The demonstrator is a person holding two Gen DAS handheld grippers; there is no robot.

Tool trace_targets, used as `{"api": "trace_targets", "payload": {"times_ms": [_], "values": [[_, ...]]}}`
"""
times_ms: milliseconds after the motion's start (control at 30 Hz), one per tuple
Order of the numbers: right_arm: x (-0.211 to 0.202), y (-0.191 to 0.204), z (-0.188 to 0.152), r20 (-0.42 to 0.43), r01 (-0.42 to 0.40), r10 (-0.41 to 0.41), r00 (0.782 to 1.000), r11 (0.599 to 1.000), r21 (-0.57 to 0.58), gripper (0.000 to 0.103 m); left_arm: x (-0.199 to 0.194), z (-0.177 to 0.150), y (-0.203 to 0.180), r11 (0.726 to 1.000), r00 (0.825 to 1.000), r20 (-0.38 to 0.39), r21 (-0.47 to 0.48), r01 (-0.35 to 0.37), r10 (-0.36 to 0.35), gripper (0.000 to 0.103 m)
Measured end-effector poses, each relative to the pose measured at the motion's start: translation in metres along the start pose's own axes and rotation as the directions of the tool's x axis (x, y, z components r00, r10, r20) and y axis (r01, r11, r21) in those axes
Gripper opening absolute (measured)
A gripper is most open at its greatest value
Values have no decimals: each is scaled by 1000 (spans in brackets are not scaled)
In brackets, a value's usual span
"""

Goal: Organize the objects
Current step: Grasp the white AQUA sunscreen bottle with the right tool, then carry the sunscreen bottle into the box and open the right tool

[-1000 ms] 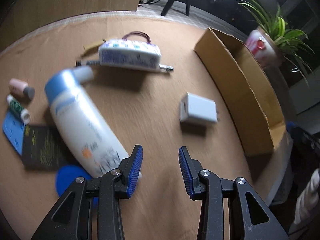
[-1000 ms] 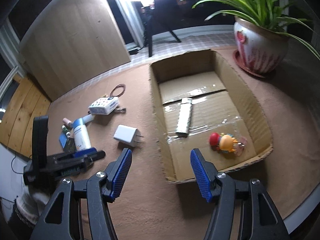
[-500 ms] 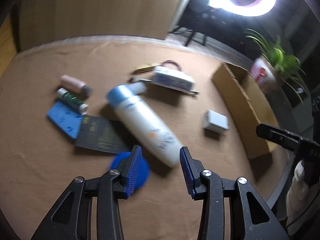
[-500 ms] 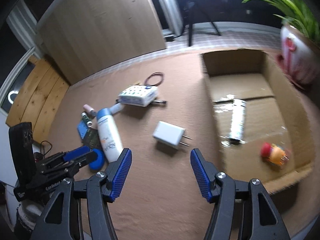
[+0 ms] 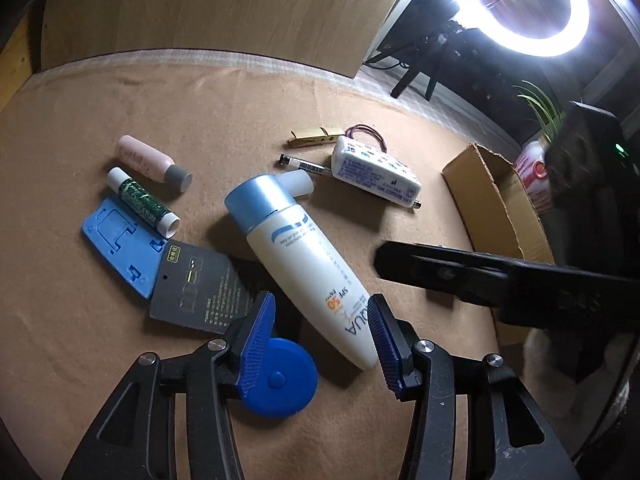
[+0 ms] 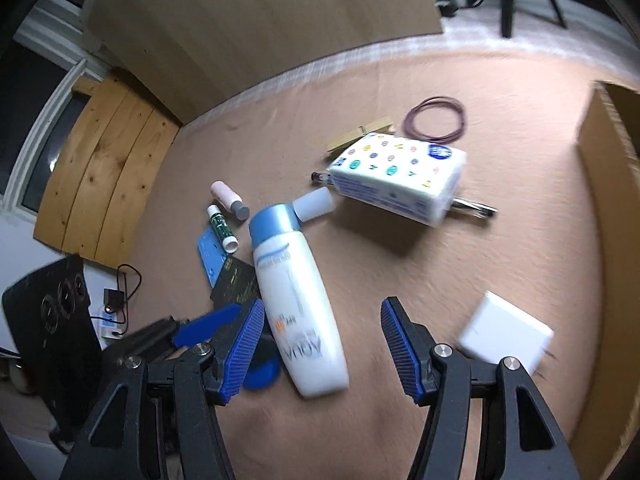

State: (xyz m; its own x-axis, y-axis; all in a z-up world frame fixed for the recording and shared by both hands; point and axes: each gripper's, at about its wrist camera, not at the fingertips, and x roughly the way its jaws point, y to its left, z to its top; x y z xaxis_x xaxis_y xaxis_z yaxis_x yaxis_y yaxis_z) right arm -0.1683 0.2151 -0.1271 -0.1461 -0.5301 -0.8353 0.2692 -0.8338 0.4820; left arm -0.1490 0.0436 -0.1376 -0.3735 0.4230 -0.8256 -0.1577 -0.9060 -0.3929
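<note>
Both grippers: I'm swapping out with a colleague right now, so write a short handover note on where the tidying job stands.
Left gripper: open, holding nothing, fingers either side of the sunscreen bottle's base end.
Right gripper: open, holding nothing, over the same bottle.
On the table: blue tape measure, black card, blue plastic holder, lip balm, pink bottle, tissue pack lying on a pen, clothespin, hair ties, white charger.
Cardboard box: at the right; its inside is not visible.
Left: box everything above, probably the bottle first.

White bottle (image 5: 304, 268), blue collar
</note>
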Motion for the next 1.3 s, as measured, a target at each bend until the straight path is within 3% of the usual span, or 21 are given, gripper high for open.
{"api": "trace_targets", "payload": {"times_ms": [333, 500, 700, 1033, 1300], "values": [[35, 3, 15, -85, -24, 23, 996, 1000, -14, 56, 14, 4, 5, 999, 999, -28, -33, 26, -27, 52], [38, 2, 14, -110, -78, 77, 991, 997, -2, 37, 21, 3, 4, 998, 998, -41, -42, 42, -44, 50], [33, 2, 1, -103, -78, 78, 992, 997, 0, 37, 17, 1, 3, 997, 998, -29, -59, 50, -52, 47], [-17, 2, -22, 7, -101, 101, 995, 994, 33, 36, -15, -11, -32, 997, 996, 27, -12, 81, -80, 47], [-76, -10, -31, 140, -56, 51, 989, 998, 33, 36, -31, 2, -86, 988, 990, 65, 94, 122, -129, 47]]}}
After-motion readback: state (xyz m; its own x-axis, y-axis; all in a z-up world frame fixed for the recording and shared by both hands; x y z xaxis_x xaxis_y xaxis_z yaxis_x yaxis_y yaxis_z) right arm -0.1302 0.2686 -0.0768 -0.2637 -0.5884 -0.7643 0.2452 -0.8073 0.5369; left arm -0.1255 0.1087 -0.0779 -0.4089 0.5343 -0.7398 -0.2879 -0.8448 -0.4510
